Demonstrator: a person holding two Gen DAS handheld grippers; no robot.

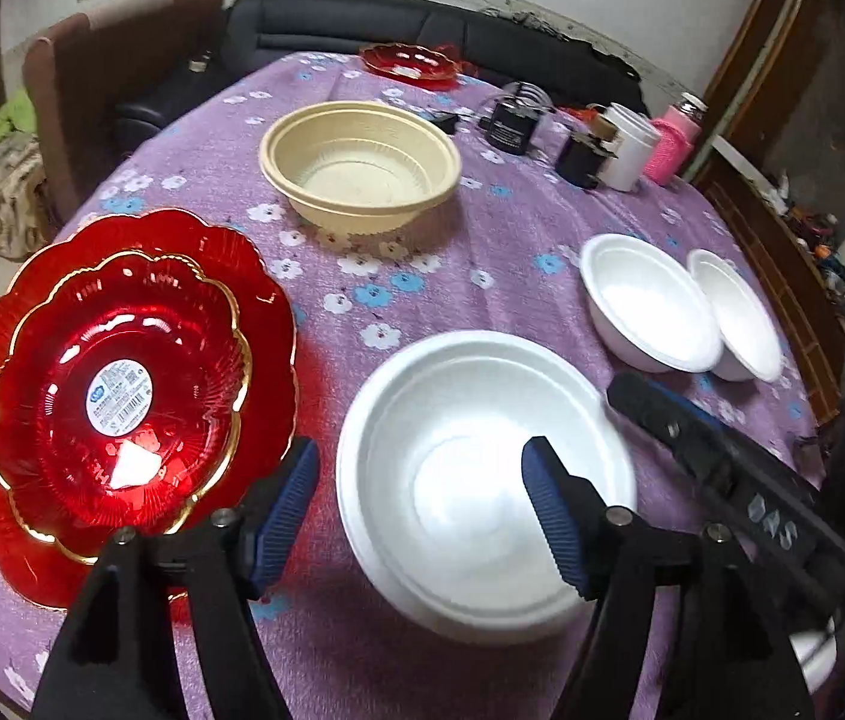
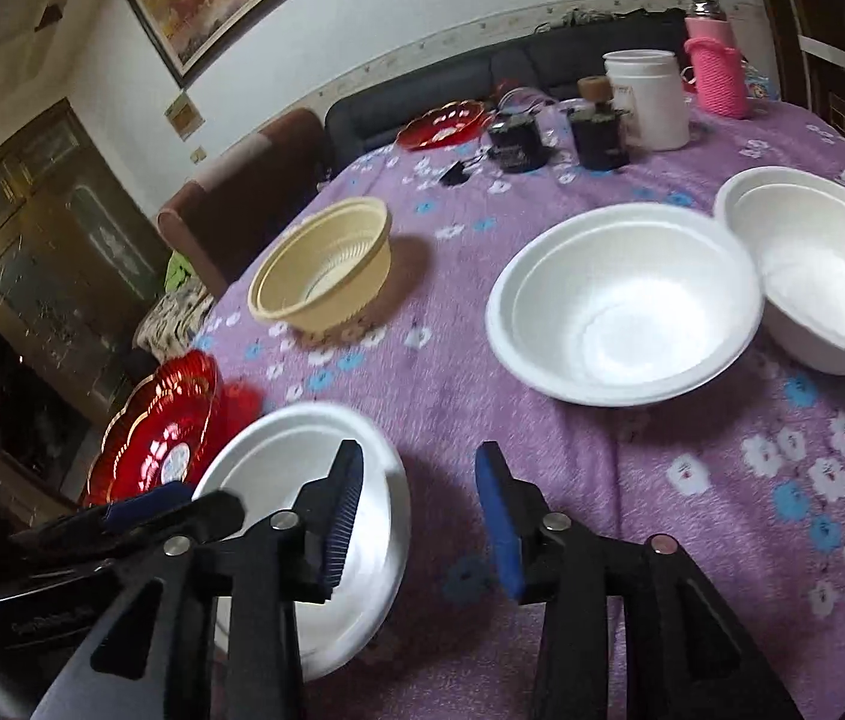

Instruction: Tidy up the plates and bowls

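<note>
Both claws are spread wide and hold nothing. Left claw (image 1: 422,510) hangs over the big white plate-bowl (image 1: 482,480), with one finger out past its left rim and the other over its middle. Right claw (image 2: 416,516) is just beside the same dish, off its right edge, above the purple worktop (image 2: 722,540).

This near dish looks like foam — very light, a bit soft, easy to dent or crack if squeezed hard. I think the best place to grab it is the thin rim, with one finger inside and one outside, and only a gentle pinch. It may slide on the cloth when pushed.

Just left of it sit the red plates (image 1: 122,384), a small one nested in a bigger one. They look like shiny hard plastic or glass, so likely slippery, and the wavy gold edge is the spot to pinch.

Farther off on the right are two white bowls (image 1: 650,312) touching each other, likely the same light foam. Past the middle stands the tan bowl (image 1: 362,168) — it looks like two stacked, stiffer and ribbed. At the far edge lies one more red dish (image 1: 410,63).
</note>
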